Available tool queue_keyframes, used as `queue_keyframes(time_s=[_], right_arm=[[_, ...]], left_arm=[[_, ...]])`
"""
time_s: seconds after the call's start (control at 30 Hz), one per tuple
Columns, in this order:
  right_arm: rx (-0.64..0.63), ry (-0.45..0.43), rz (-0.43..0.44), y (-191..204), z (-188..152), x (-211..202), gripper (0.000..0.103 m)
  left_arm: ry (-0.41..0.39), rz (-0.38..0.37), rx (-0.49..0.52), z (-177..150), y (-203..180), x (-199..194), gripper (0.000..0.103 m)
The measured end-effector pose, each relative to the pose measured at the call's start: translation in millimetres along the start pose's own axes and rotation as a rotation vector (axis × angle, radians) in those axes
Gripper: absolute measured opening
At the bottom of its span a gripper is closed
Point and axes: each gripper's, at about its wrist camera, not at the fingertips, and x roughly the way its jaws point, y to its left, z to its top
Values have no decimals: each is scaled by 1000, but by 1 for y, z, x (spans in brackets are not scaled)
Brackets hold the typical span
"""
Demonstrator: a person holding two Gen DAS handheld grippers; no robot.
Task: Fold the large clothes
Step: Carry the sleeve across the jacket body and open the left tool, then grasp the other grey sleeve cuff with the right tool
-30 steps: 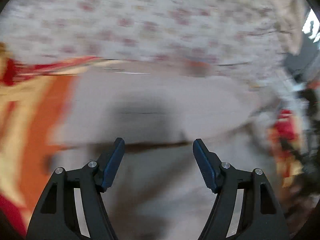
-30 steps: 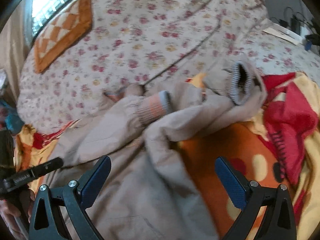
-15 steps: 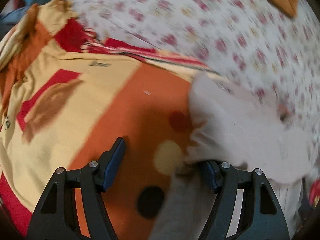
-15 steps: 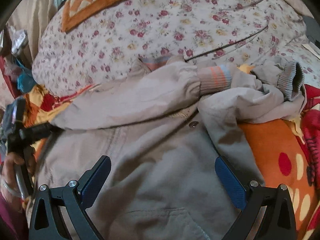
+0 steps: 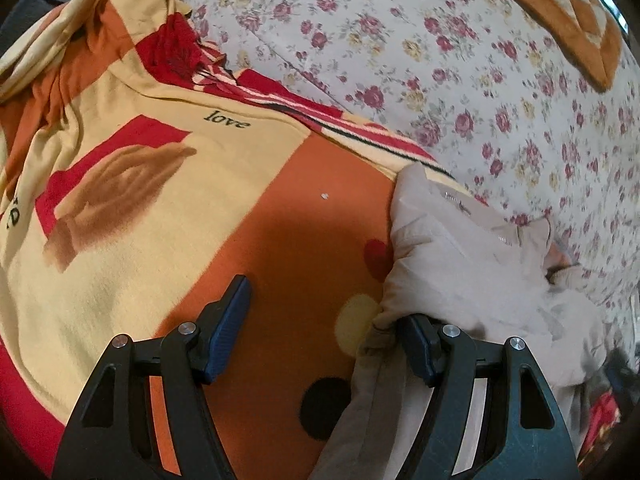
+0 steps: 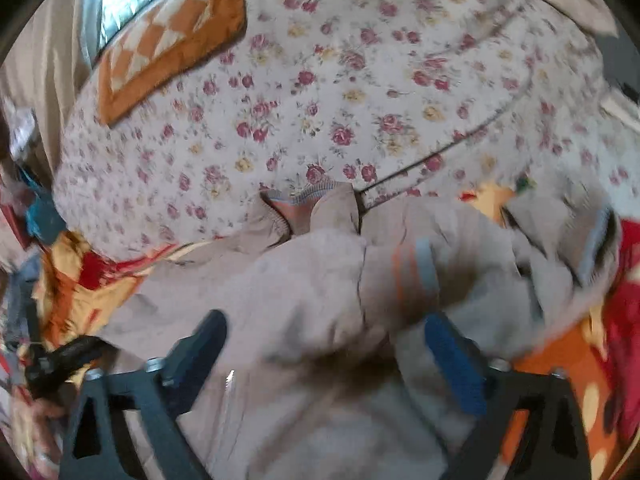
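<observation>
A beige jacket (image 6: 320, 280) with striped knit cuffs (image 6: 416, 268) lies spread on an orange, yellow and red blanket (image 5: 168, 208). In the left wrist view its left edge (image 5: 448, 248) is bunched over my right finger. My left gripper (image 5: 320, 320) is open at that edge, its left finger over bare blanket. My right gripper (image 6: 324, 344) is open low over the jacket's middle, a finger on each side of a folded sleeve. The right view is blurred.
A floral quilt (image 6: 340, 100) is heaped behind the jacket, with an orange checked cushion (image 6: 168, 40) on it. The left gripper's handle and the hand holding it (image 6: 60, 360) show at the left of the right wrist view. Loose blanket folds (image 5: 80, 32) lie far left.
My left gripper swung left off the jacket's body to its left edge and held there. My right gripper moved forward and down over the jacket, its jaws a little narrower.
</observation>
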Motion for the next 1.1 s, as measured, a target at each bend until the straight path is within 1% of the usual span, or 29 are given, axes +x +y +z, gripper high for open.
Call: queue_keyframes(time_s=[0.03, 0.1, 0.17, 0.2, 0.23, 0.27, 0.3, 0.33, 0.4, 0.43, 0.5, 0.53, 0.6, 0.63, 0.67, 0.7, 0.77, 0.87, 0.9, 0.93, 1.0, 1.07, 1.1], right_arm=[[5, 30, -13, 1, 3, 13, 69], [19, 76, -29, 0, 5, 39, 69], [-2, 142, -81, -1, -2, 70, 70], [-30, 151, -101, 1, -7, 85, 70], [-68, 124, -117, 6, -9, 86, 71], [-95, 122, -133, 10, -9, 85, 71], [-121, 140, -145, 15, -8, 81, 71], [-128, 155, -130, 17, -8, 71, 72], [-121, 133, -76, 14, -13, 50, 76], [-125, 120, -77, 11, -17, 41, 81], [-148, 115, -118, 3, -27, 32, 83], [-159, 127, -140, -2, -33, 32, 83], [-158, 183, -178, -15, -46, 40, 83], [-148, 216, -187, -23, -53, 42, 83], [-143, 219, -182, -28, -57, 40, 83], [-142, 202, -169, -30, -59, 32, 83], [-137, 184, -147, -34, -61, 15, 83], [-74, 131, -96, -47, -56, -20, 83], [-53, 114, -93, -52, -54, -27, 83], [-32, 92, -100, -58, -51, -35, 84], [5, 43, -150, -77, -44, -51, 88], [48, 6, -215, -99, -36, -61, 90], [85, -5, -240, -112, -32, -64, 91]], left_arm=[[-6, 5, -11, 1, 3, 0, 71], [-9, 13, -22, 2, 6, 1, 71], [-11, 29, -7, 1, 4, 3, 71], [-19, 46, 9, -1, 1, 3, 71], [-22, 60, 22, -2, -2, 1, 71], [-22, 67, 32, -2, -3, -1, 71], [-21, 68, 37, -3, -3, -3, 71], [-20, 67, 41, -4, -3, -8, 71], [-20, 58, 48, -5, -3, -18, 71], [-22, 58, 54, -6, -3, -23, 71], [-25, 72, 74, -10, -3, -34, 71], [-33, 85, 82, -13, -3, -38, 71], [-59, 167, 111, -17, -1, -46, 71], [-55, 205, 132, -17, -1, -47, 71], [-60, 217, 135, -18, 1, -50, 71], [-74, 206, 123, -18, 4, -53, 71], [-100, 155, 94, -18, 7, -61, 71], [-120, 64, 85, -17, -2, -69, 71], [-127, 37, 89, -17, -8, -71, 71], [-127, 14, 97, -16, -15, -70, 71], [-116, -45, 122, -15, -31, -67, 71], [-103, -74, 144, -14, -47, -56, 71], [-94, -74, 157, -15, -53, -51, 71]])
